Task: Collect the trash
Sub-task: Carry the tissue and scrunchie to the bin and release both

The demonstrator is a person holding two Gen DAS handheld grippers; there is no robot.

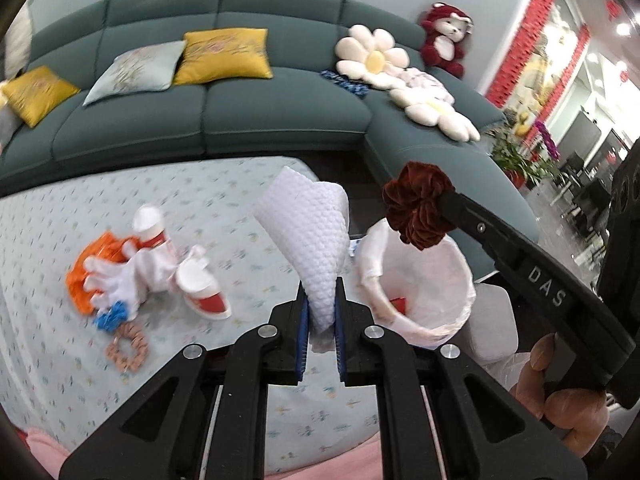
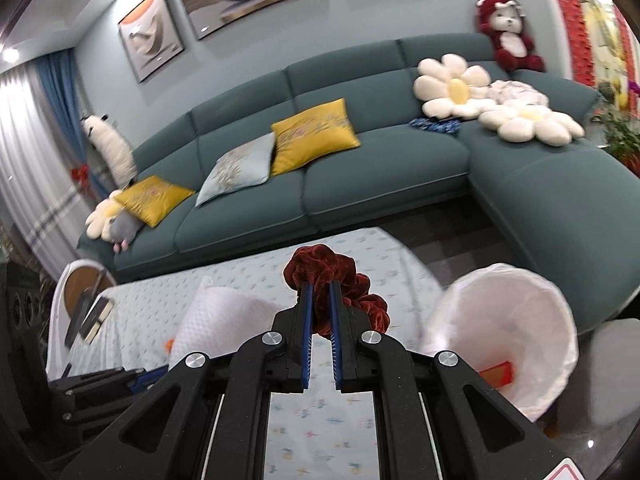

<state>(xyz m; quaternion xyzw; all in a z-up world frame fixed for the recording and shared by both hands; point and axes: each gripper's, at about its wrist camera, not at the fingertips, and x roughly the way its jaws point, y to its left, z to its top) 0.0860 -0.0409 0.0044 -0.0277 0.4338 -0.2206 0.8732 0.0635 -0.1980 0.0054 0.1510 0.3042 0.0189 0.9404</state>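
Left gripper: jaws clamped on the narrow end of a white quilted paper towel, which fans upward above the desk.
Right gripper: jaws closed on a crinkled dark-red velvet scrunchie, hanging over the bin's rim in the left view.
Bin: round, lined with a white bag, a red item inside, just beside the towel.
Desk: pale floral cloth; blurred white gloves, orange wrapper, cups.
Room: teal corner sofa, yellow cushions, flower pillows, framed pictures.
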